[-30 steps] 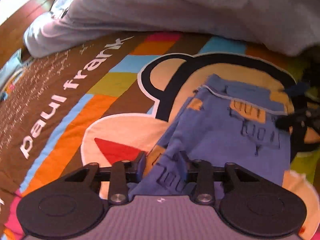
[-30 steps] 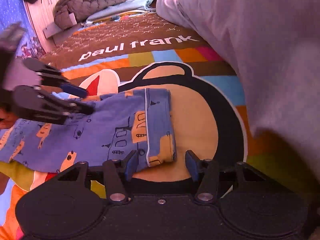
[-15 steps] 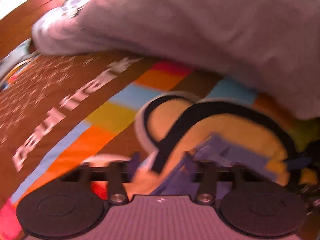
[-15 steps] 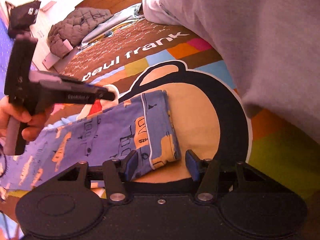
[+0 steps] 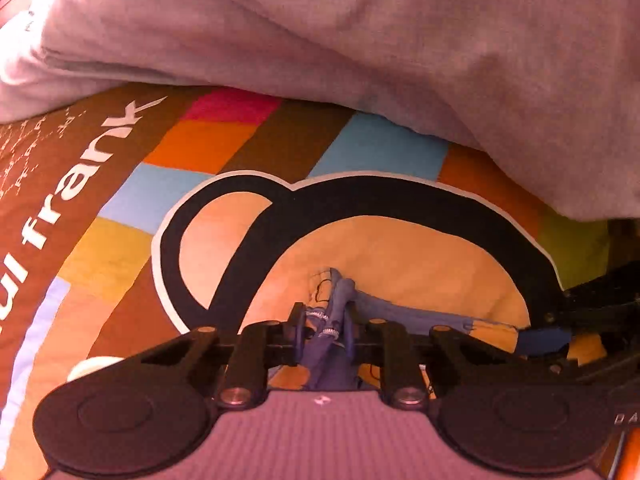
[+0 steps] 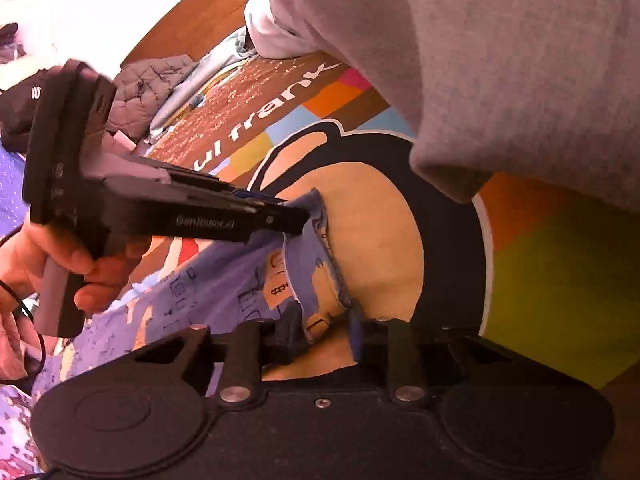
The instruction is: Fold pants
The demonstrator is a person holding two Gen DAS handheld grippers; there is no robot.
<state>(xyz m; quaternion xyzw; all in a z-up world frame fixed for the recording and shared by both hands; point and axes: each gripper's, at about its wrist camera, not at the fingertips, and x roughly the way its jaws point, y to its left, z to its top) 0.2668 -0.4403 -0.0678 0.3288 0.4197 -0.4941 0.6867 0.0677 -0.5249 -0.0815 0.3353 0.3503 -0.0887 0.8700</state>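
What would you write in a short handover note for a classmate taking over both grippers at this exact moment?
Left gripper: shut on the pants, pinching one end of the cuffed edge.
Right gripper: shut on the other end of that edge.
The pants lie stretched across the monkey-print blanket, the far part spread flat behind the left gripper.
Done: both ends gripped.
Left: carry this edge over onto the rest, release, smooth.

Before you: a patchwork "paul frank" bedspread (image 5: 256, 136), a grey duvet (image 5: 360, 40) heaped over it, a quilted jacket (image 6: 148, 92) beyond.

Probably "paul frank" on blanket (image 5: 72, 184)
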